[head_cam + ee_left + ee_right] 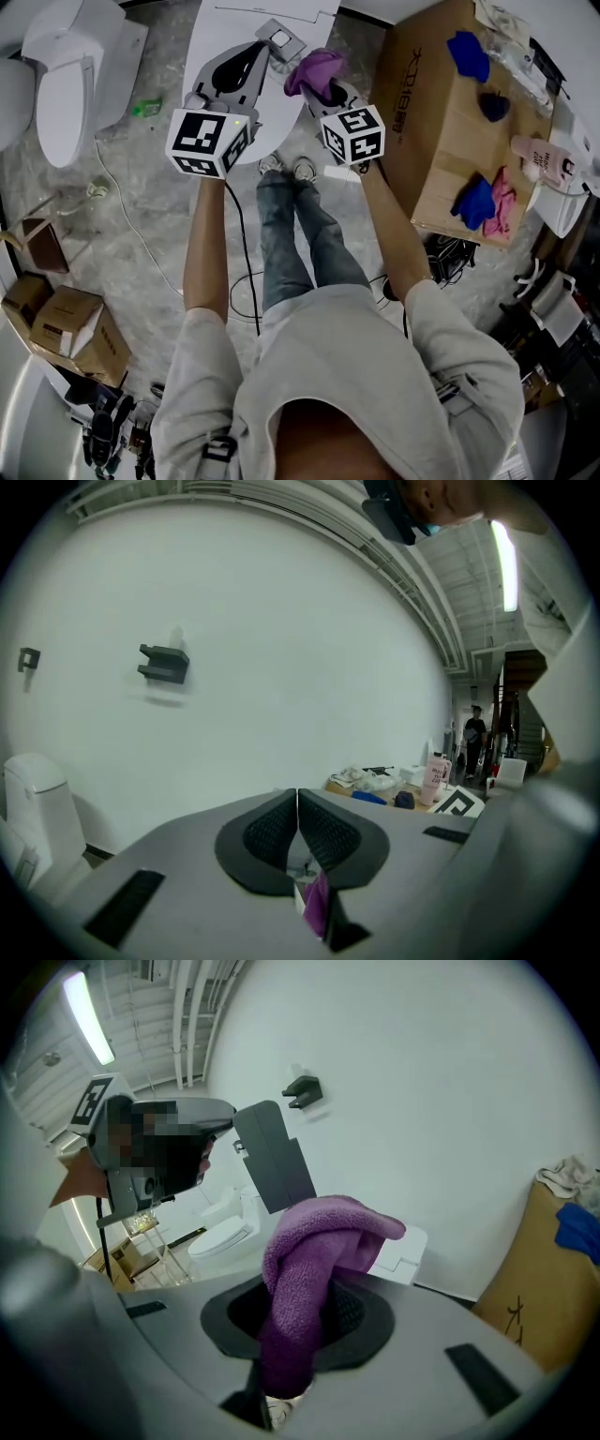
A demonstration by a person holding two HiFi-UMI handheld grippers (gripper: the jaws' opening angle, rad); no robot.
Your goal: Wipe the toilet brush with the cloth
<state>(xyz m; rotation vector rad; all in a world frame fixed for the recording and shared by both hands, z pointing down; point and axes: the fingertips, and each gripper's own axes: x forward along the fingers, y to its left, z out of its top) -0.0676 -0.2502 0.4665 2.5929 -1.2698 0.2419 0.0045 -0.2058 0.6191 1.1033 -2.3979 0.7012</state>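
Head view shows the right gripper (325, 92) pinching the cloth (314, 70) at three o'clock of the left gripper (261, 54), whose jaws are pressed together; no toilet brush visible.

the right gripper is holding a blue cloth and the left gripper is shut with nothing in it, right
Not quite. The cloth in the right gripper is purple, not blue; the right gripper view shows it. The left gripper is indeed shut with nothing in it.

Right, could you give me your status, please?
Left gripper shut on toilet brush. Right gripper shut on purple cloth, close beside brush. Nothing between them.
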